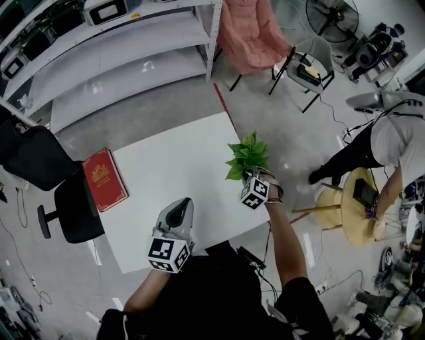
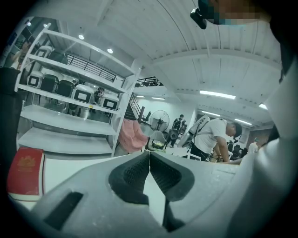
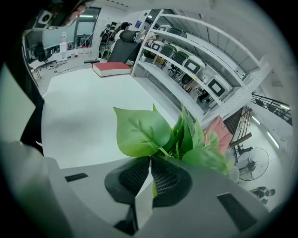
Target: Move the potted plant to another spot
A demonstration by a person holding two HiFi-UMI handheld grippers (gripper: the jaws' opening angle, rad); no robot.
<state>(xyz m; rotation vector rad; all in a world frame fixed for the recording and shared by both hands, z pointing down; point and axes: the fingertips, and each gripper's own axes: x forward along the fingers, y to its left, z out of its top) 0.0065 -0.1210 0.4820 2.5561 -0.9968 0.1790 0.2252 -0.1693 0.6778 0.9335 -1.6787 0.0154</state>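
Plant green, broad-leaved, stems clamped in right gripper jaws; left gripper jaws together.

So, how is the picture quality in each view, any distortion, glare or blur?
Head view: even light, fairly sharp, the table is bright but keeps its edges, and straight lines bend near the borders. Left gripper view: strong fisheye with dark corners, and the ceiling lights glare slightly. Right gripper view: the same fisheye circle, and the potted plant looks slightly soft up close.

place: workshop | cues: metal shelving with equipment, pedestal fan, concrete floor
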